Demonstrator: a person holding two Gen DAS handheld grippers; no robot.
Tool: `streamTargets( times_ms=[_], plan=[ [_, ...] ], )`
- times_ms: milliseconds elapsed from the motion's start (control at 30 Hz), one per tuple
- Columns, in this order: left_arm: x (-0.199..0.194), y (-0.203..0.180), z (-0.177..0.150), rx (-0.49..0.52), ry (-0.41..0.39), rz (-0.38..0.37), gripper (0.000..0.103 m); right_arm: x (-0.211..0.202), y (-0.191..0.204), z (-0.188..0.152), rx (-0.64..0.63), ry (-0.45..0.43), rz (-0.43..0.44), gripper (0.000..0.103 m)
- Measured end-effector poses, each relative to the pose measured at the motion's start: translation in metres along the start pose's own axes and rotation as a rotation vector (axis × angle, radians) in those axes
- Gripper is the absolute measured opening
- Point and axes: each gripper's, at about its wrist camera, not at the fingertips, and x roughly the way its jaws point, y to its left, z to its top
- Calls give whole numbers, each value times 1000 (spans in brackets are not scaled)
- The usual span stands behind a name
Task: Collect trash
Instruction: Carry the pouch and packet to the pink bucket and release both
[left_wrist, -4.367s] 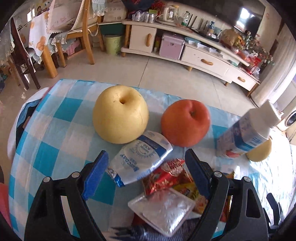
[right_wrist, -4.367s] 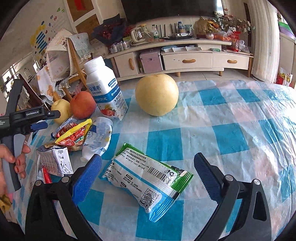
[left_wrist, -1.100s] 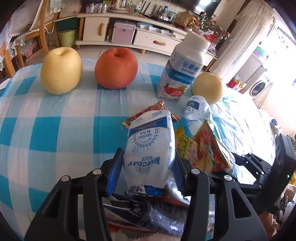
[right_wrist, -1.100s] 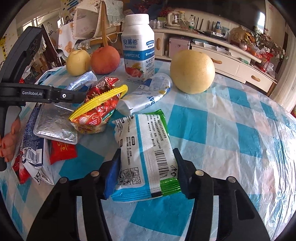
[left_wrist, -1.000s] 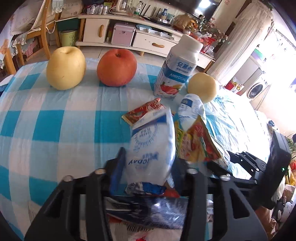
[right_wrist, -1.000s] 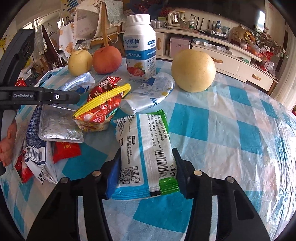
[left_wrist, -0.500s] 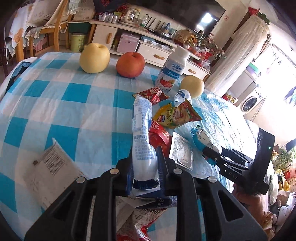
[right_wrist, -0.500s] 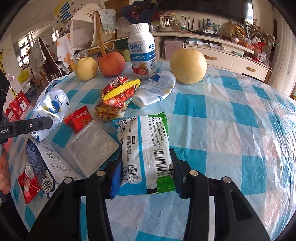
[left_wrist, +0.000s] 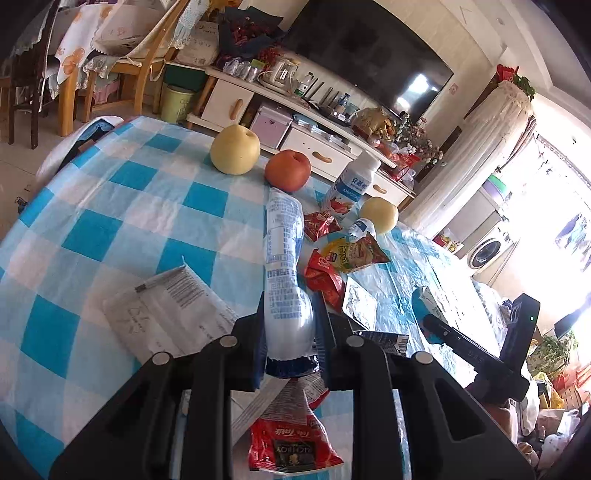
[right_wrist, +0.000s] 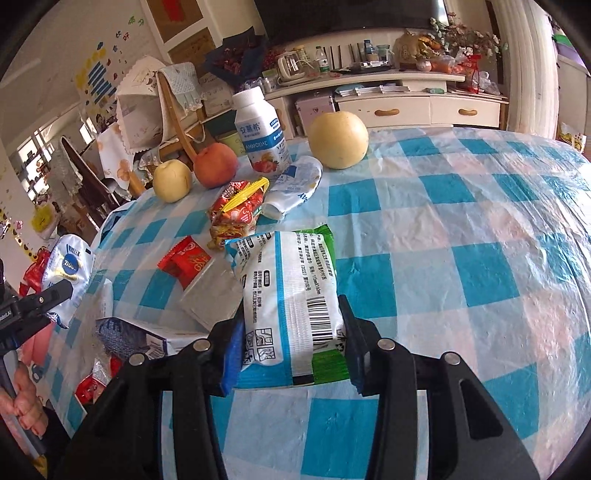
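We held the left claw (left_wrist: 290, 334) clamped on a white-and-blue pouch (left_wrist: 284, 266), lifted clear of the checked desk (left_wrist: 110, 206). Our right claw (right_wrist: 291, 345), having just been closing, gripped a green-edged white packet (right_wrist: 291, 295) above the desk beside the remaining wrappers (right_wrist: 236, 210).
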Motion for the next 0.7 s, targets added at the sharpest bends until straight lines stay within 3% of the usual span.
streamTargets(
  times_ms=[200,333,500,700],
  plan=[
    [-34,31,14,-52,-82,31,24,-26,28,-3,-5,-39,-4,46],
    [-63,58,23,-89,-155,120,24,-39,66,0,-44,-57,36,46],
    [-107,103,37,-155,-254,230,24,-41,142,11,-150,-54,132,46],
    [-154,170,45,-278,-334,408,24,-29,268,19,-309,-22,314,46]
  ],
)
